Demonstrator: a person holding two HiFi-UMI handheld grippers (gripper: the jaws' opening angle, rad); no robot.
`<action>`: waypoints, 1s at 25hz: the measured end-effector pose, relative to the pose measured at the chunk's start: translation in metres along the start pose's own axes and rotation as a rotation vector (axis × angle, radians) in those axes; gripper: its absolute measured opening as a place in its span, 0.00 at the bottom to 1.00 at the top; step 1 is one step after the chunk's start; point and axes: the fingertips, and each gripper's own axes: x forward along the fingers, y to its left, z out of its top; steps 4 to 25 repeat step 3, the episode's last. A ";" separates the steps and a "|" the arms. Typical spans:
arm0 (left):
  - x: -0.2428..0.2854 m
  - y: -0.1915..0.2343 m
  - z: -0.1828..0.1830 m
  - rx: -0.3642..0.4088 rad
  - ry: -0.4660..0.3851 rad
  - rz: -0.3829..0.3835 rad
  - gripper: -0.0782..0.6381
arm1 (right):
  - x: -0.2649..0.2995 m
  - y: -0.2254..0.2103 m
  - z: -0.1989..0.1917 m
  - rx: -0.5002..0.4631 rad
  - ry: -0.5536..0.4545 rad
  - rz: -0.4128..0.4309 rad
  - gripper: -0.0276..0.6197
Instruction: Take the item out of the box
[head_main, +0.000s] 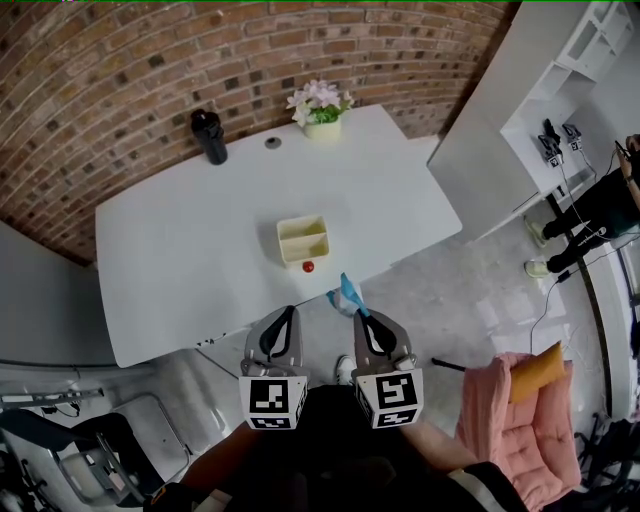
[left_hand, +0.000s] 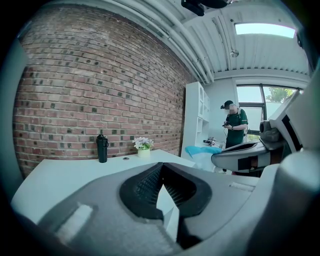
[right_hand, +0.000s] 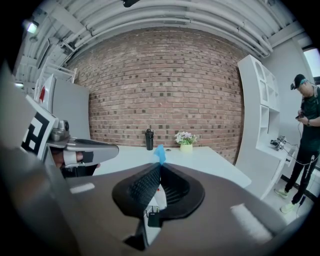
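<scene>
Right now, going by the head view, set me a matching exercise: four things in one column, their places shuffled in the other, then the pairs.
Things
1. black bottle
2. flowers
3. cream box
4. blue item

Places
A. pinched at the tips of the right gripper
B. along the table's far edge, left of the flowers
C. middle of the white table
D. near the table's far right corner

Pairs: 1-B, 2-D, 3-C, 4-A
</scene>
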 end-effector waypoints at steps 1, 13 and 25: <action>0.000 -0.001 0.000 -0.001 0.000 -0.002 0.12 | 0.000 0.000 -0.001 0.000 0.001 0.003 0.05; 0.001 -0.002 0.000 -0.003 -0.002 -0.005 0.12 | -0.001 0.001 -0.004 0.001 0.003 0.006 0.05; 0.001 -0.002 0.000 -0.003 -0.002 -0.005 0.12 | -0.001 0.001 -0.004 0.001 0.003 0.006 0.05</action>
